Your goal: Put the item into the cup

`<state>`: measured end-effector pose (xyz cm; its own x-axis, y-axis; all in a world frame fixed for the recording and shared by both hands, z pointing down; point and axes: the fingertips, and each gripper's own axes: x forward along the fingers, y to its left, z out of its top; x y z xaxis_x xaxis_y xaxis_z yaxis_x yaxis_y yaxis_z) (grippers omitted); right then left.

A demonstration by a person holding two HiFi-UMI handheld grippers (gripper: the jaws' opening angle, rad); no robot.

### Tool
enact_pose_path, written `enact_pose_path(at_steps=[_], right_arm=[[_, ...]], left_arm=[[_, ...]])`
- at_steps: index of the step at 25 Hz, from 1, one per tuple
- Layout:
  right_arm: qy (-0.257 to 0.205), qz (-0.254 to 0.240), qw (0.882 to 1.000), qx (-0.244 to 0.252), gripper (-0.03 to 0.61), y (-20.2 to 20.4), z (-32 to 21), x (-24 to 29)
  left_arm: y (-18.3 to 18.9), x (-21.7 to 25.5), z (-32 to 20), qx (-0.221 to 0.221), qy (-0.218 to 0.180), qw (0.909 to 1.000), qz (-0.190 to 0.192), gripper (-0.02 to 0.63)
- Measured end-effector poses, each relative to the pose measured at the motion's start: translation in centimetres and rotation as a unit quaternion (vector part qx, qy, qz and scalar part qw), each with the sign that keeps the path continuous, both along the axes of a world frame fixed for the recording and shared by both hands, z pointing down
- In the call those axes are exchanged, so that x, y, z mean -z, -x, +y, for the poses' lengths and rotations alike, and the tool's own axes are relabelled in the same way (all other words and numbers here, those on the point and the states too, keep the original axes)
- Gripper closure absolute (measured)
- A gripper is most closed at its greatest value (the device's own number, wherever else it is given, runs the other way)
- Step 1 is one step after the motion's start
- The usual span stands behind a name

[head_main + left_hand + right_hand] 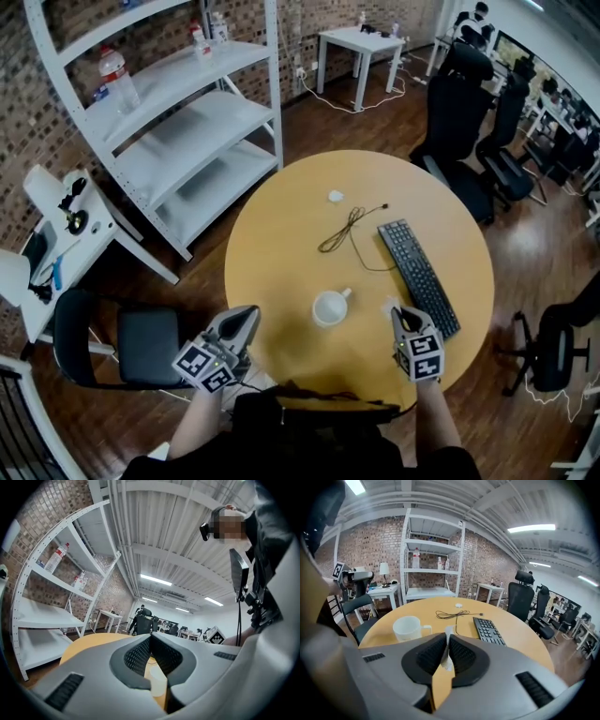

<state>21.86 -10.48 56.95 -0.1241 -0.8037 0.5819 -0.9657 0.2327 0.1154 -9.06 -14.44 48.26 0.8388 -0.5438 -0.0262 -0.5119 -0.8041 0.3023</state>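
Note:
A white cup (pixel 330 307) with its handle to the right stands on the round yellow table (pixel 281 253), near the front. My right gripper (pixel 398 319) is to the right of the cup, shut on a small thin white item (pixel 448 634) that sticks up between the pads. In the right gripper view the cup (pixel 408 627) is ahead and to the left of the jaws. My left gripper (pixel 246 322) hovers at the table's front left edge, left of the cup. Its pads (pixel 140 656) meet at the tips with nothing between them.
A black keyboard (pixel 418 276) lies right of the cup, a loose black cable (pixel 347 230) behind it, and a small white object (pixel 336 196) farther back. White shelving (pixel 178 122) stands at the back left. Black chairs are at the left (pixel 122 347) and right (pixel 469 103).

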Motion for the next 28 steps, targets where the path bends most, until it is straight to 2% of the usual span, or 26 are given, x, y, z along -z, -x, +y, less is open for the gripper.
enact_pose_path(at_steps=[3,7,11,16,22,28], right_arm=[[-0.014,-0.010,1.000,0.021,0.558,1.8,-1.3,1.5],[-0.019,-0.019,0.997,0.073,0.558,6.0,-3.3,3.2],[-0.008,-0.061,0.992,0.112,0.558,9.7,-4.7,3.9],[0.015,-0.066,0.988,0.140,0.558,11.9,-5.3,3.2],[0.053,-0.068,0.985,0.147,0.557,13.1,-5.4,0.9],[0.073,-0.078,0.985,0.138,0.509,13.4,-5.3,-0.7]], left_arm=[[0.7,0.6,-0.1,0.010,-0.007,0.9999,0.005,0.618],[2.6,0.8,0.0,0.037,-0.009,0.9992,0.008,0.618],[4.7,0.5,0.8,0.068,-0.004,0.9976,0.016,0.618],[9.1,-0.7,1.9,0.125,0.014,0.9918,0.024,0.618],[13.1,-1.7,2.8,0.171,0.027,0.9847,0.023,0.618],[14.0,-2.1,3.0,0.176,0.034,0.9836,0.024,0.618]])
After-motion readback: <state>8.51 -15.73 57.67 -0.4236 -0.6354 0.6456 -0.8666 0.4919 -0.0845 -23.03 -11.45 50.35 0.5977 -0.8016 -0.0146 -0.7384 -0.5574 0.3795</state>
